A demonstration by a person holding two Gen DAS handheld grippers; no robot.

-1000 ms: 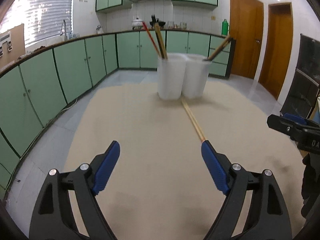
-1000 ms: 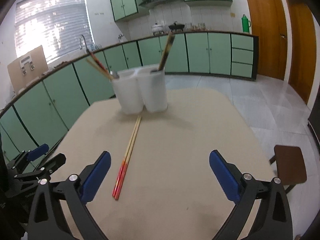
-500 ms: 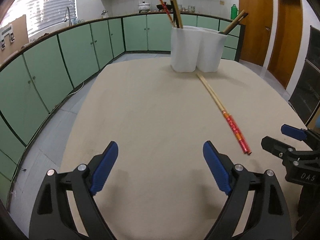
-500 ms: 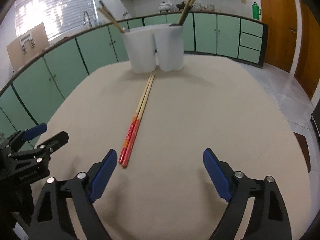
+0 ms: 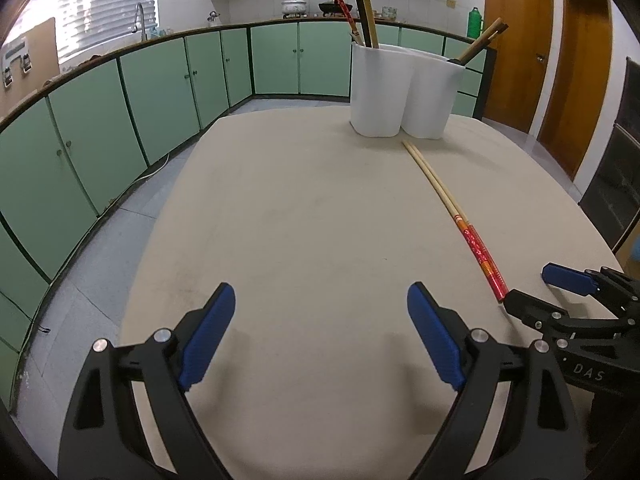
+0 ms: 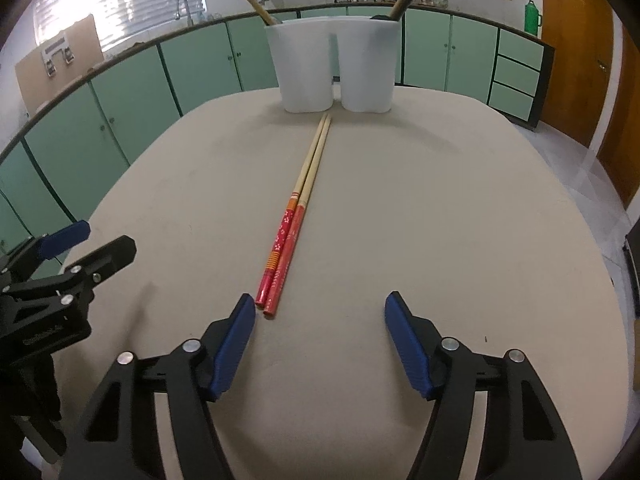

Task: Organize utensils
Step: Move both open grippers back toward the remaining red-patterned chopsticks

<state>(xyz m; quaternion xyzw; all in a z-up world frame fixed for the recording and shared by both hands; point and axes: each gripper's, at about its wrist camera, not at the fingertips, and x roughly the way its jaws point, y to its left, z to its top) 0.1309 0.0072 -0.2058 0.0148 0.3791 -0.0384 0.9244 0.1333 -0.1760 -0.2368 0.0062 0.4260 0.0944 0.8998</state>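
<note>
A pair of chopsticks point(image 6: 298, 208) with red handles lies on the beige table point(image 6: 440, 220), tips toward a white two-part utensil holder point(image 6: 334, 68) at the far edge. The holder has chopsticks standing in both parts. My right gripper point(image 6: 320, 316) hovers just short of the red handle ends; its jaws are closing with nothing between them. In the left wrist view the same chopsticks point(image 5: 452, 208) lie to the right, the holder point(image 5: 404, 90) stands beyond them, and my left gripper point(image 5: 322, 308) stands open over bare table. The right gripper point(image 5: 532, 292) shows at the right edge.
Green kitchen cabinets point(image 5: 160, 92) curve around the room behind the table. Wooden doors point(image 5: 516, 52) stand at the right. The left gripper point(image 6: 80, 244) shows at the left edge of the right wrist view, over the table's left rim.
Both grippers have dropped lower toward the table. The right gripper has moved up to the red handle ends and its jaws have narrowed. The left gripper has stayed open.
</note>
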